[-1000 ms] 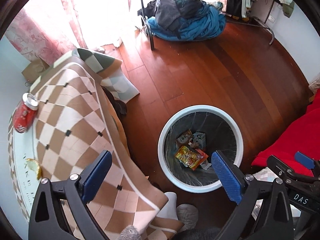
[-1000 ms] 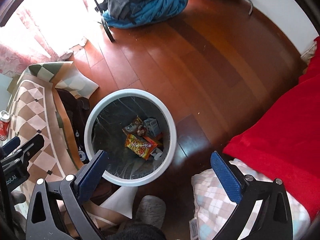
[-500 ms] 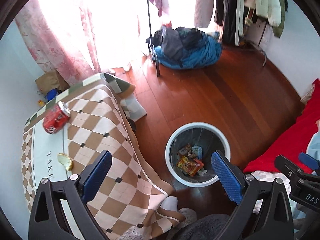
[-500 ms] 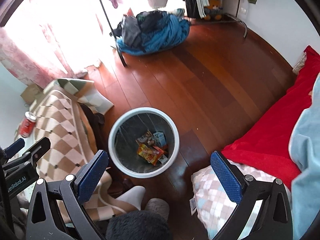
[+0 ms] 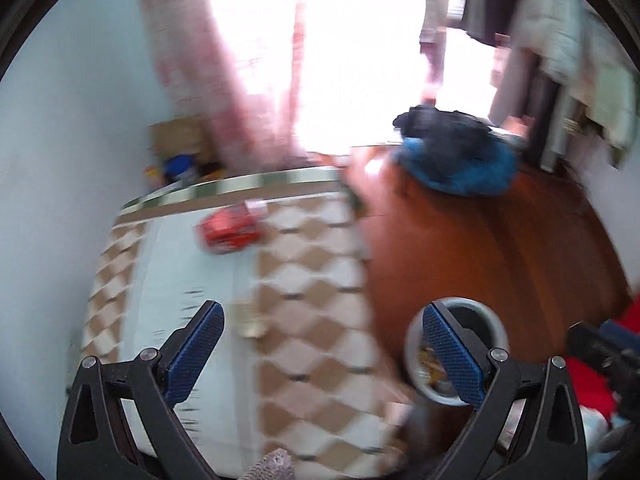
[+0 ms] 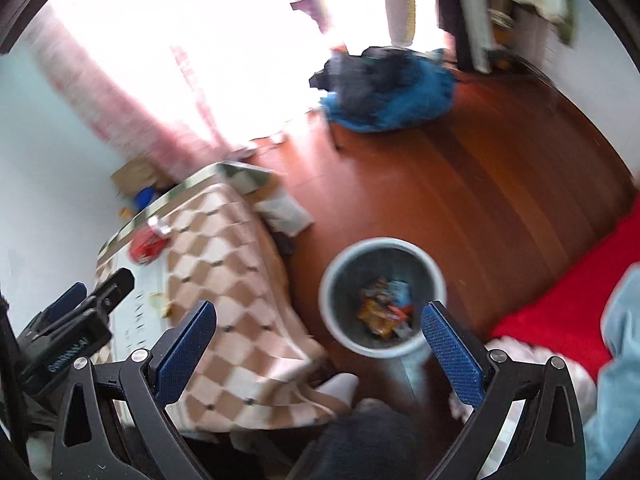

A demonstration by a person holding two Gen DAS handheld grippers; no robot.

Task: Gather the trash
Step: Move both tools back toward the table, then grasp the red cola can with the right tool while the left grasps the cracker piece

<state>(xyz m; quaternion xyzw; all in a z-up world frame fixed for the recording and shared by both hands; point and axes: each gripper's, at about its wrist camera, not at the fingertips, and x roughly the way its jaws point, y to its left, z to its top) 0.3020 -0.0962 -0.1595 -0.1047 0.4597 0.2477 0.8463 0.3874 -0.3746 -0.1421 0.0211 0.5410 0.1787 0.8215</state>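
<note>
Overhead, both handheld grippers hang with their blue-padded jaws spread wide and nothing between them. The left gripper [image 5: 322, 346] looks down on a low table draped in a brown-and-cream diamond-patterned cloth [image 5: 316, 280], where a crushed red drink can [image 5: 229, 232] lies on its side toward the far edge. Nearer the jaws, a small pale yellowish scrap [image 5: 250, 322] rests on the cloth's light centre panel; motion blur hides what it is.

The right gripper [image 6: 320, 338] hovers above a round white-rimmed waste bin with a dark liner [image 6: 334, 312] standing on the reddish wooden floor [image 6: 480, 184], just beside the table's draped edge. Inside the bin lie several colourful snack wrappers [image 6: 382, 312], orange and blue among them. In the right wrist view the can appears again at the table's far-left corner, well apart from the bin, with the left gripper's black body at the lower left.

A heap of blue and dark clothing [image 6: 384, 88] sits on the floor near the bright window with its pink curtain [image 5: 224, 80]. A red blanket [image 6: 560, 304] fills the lower right. Both views are smeared by movement.
</note>
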